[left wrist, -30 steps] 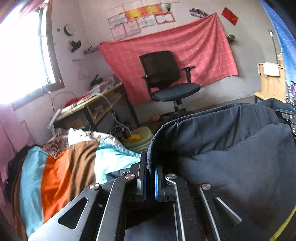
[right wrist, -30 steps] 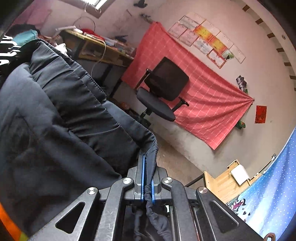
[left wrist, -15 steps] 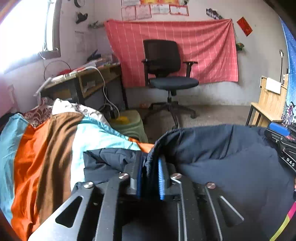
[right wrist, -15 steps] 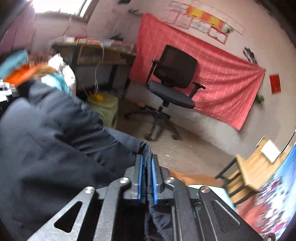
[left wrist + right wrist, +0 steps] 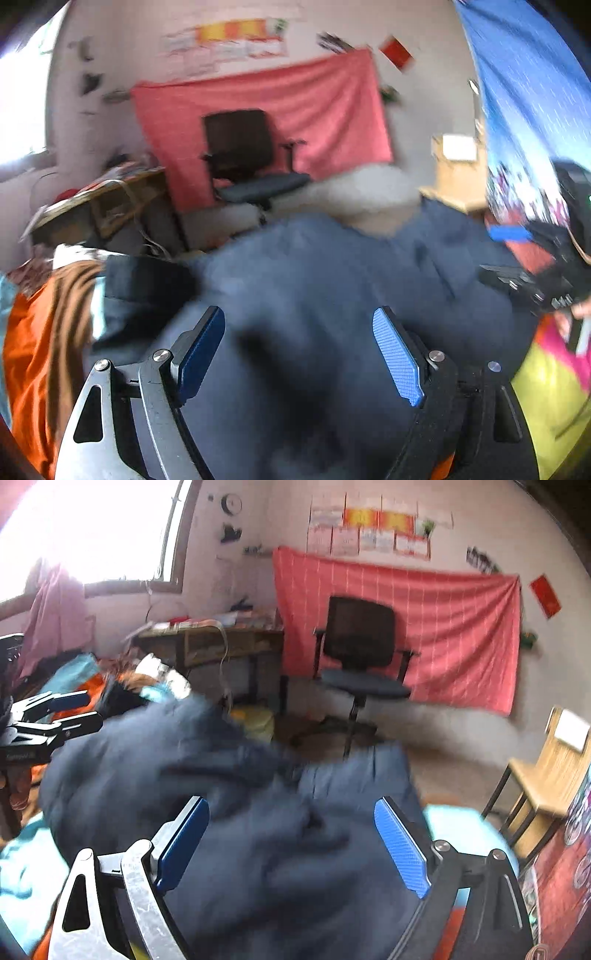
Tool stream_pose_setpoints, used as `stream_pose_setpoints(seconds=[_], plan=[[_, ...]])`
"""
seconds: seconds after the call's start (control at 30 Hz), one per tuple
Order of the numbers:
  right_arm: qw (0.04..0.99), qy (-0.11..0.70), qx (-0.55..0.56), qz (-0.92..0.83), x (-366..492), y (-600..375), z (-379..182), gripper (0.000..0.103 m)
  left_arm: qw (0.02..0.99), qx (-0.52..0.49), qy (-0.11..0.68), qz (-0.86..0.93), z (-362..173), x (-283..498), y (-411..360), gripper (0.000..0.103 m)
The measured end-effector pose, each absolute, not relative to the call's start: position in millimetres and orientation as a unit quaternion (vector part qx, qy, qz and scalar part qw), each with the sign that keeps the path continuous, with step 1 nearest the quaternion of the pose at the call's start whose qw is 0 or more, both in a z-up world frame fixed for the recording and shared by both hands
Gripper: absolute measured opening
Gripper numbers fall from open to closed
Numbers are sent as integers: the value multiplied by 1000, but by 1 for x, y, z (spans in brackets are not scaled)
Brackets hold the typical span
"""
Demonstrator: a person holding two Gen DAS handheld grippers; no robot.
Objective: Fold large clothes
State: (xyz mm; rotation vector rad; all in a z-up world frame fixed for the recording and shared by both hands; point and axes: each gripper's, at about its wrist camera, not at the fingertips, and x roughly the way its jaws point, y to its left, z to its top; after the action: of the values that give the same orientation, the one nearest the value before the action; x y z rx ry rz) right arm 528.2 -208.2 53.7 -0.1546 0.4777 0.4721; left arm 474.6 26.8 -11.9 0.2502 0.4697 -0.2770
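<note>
The dark navy jacket point(image 5: 332, 295) lay bunched on the striped bedspread point(image 5: 33, 339), directly beneath and ahead of both grippers. The left gripper point(image 5: 299, 354) and right gripper point(image 5: 291, 838) gaped wide, holding nothing. The jacket's far edge overhung the bed toward the office chair point(image 5: 360, 657). Half a second earlier both had pinched its edge.

The bunched dark jacket point(image 5: 332, 295) filled the gap between both grippers' spread fingers; beyond, at twelve o'clock, an office chair point(image 5: 360, 657) stood on bare floor.
</note>
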Motion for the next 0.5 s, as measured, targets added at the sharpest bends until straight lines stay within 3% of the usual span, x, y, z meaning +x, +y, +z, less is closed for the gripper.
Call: stream_pose_setpoints(seconds=[0.1,0.2,0.5], plan=[[933,261,-75,235,538,-205,33,91,953,138,239,-125,-20,491,14,79],[928,267,-52,253,558,-195,32,91,958,120,246,-88,-18,518,15,91],[913,294,-78,274,639,-138,24,91,966,13,257,-10,-31,567,68,92]])
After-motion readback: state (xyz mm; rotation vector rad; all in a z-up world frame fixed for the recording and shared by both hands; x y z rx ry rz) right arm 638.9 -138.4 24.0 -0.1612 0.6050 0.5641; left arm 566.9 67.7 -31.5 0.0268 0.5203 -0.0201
